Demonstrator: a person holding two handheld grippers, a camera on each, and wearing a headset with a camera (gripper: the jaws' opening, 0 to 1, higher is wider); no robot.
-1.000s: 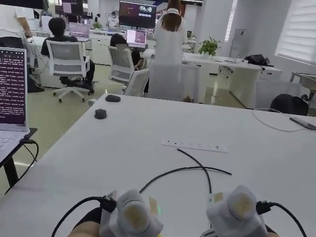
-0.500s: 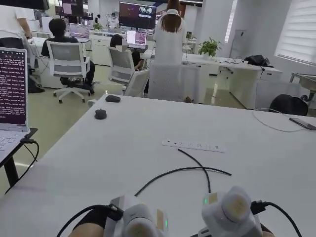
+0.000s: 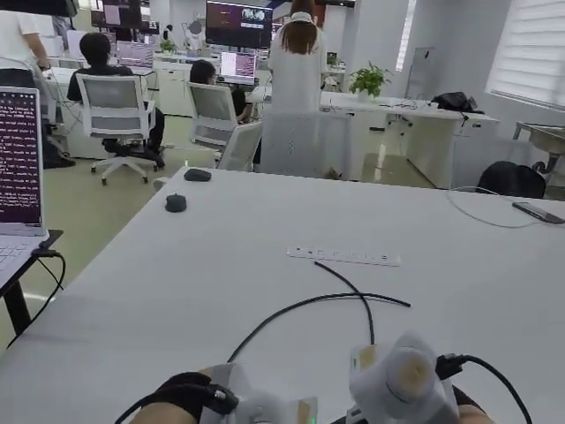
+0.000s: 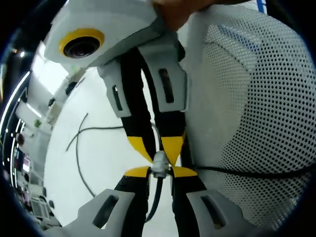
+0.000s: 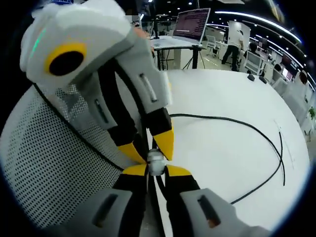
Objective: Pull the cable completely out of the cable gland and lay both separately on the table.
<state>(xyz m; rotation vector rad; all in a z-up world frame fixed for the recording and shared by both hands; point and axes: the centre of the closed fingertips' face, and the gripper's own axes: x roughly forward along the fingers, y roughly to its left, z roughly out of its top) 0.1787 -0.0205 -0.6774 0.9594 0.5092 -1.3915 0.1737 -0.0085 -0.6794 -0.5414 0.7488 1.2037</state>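
Observation:
A small grey cable gland [image 4: 159, 165] sits where the yellow fingertips of both grippers meet. My left gripper [image 4: 166, 171] is shut on it from below in the left gripper view, and a dark cable [image 4: 155, 195] runs down between its jaws. My right gripper [image 5: 156, 171] is shut on the same gland [image 5: 154, 159], with the left gripper's fingertips [image 5: 165, 140] pressing in from above. In the head view, the black cable [image 3: 309, 303] loops over the white table [image 3: 177, 291] towards the grippers at the bottom edge.
A white power strip [image 3: 344, 257] lies mid-table beyond the cable. Two mice [image 3: 176, 203] sit at the far left edge, a phone [image 3: 537, 212] at the far right. A laptop [image 3: 19, 168] stands left of the table. White mesh [image 4: 247, 98] lies close behind the grippers.
Both grippers have drawn back towards me and closer together, sinking to the bottom of the head view. The cable's near end has followed them.

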